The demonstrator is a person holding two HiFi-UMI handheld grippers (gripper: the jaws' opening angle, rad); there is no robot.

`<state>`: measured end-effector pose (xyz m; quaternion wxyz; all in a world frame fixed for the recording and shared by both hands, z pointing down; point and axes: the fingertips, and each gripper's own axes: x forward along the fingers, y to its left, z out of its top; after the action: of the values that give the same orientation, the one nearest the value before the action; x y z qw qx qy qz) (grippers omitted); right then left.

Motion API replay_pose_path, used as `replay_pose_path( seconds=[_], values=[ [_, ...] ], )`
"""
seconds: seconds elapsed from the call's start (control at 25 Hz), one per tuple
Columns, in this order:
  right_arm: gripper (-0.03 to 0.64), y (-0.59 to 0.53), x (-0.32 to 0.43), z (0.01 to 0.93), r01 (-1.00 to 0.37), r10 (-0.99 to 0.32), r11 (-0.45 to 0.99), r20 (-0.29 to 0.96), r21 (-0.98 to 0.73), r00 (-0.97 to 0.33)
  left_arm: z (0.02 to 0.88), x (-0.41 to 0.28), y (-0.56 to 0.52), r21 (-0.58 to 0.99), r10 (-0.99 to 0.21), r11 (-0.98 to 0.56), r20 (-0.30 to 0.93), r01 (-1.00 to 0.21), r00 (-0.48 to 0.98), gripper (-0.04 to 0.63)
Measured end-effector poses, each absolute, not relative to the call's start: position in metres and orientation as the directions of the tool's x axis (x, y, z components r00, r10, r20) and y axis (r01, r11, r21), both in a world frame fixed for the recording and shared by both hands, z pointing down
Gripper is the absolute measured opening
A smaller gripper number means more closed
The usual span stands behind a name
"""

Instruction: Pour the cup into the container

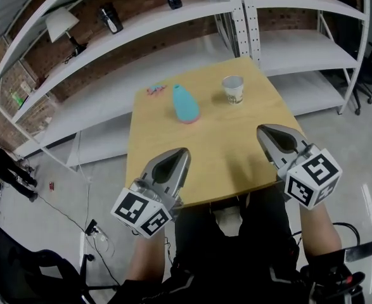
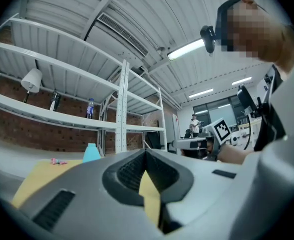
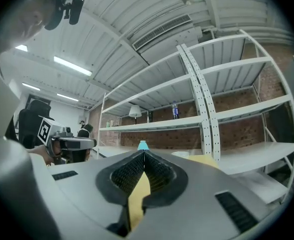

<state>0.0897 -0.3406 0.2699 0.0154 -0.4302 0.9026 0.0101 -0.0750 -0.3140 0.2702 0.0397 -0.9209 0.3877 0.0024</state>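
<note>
Paper cup (image 1: 233,89) could crush or tip under a hard grab; left tongs (image 1: 184,151) and right tongs (image 1: 262,130), both closed and empty, hover well short of it.

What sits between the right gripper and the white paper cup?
Nothing: only bare light wooden tabletop lies between the right gripper and the white paper cup, per the head view.
</note>
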Motion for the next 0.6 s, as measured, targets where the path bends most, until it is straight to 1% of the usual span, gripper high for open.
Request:
replay_pose_path(
  seconds=[0.2, 0.36, 0.44, 0.56, 0.6],
  values=[
    [0.002, -0.398, 0.075, 0.256, -0.788, -0.787, 0.616, -0.022, 0.000, -0.616, 0.245, -0.100, -0.366, -0.078, -0.737, -0.668, -0.060, -0.740, 0.673, 0.000],
    [0.005, -0.447, 0.069, 0.248, -0.793, -0.793, 0.609, -0.003, -0.024, -0.609, 0.236, -0.117, -0.408, -0.086, -0.759, -0.644, -0.054, -0.760, 0.649, 0.000],
    [0.050, -0.469, 0.067, 0.243, -0.800, -0.800, 0.599, 0.006, -0.009, -0.599, 0.230, -0.123, -0.430, -0.075, -0.772, -0.628, -0.064, -0.775, 0.632, 0.000],
    [0.091, -0.498, 0.067, 0.241, -0.819, -0.819, 0.574, 0.021, 0.013, -0.574, 0.225, -0.126, -0.456, -0.095, -0.785, -0.609, -0.063, -0.787, 0.616, 0.000],
    [0.119, -0.507, 0.066, 0.241, -0.825, -0.825, 0.565, 0.028, 0.021, -0.564, 0.224, -0.129, -0.465, -0.101, -0.791, -0.603, -0.056, -0.791, 0.610, 0.000]
  ],
)
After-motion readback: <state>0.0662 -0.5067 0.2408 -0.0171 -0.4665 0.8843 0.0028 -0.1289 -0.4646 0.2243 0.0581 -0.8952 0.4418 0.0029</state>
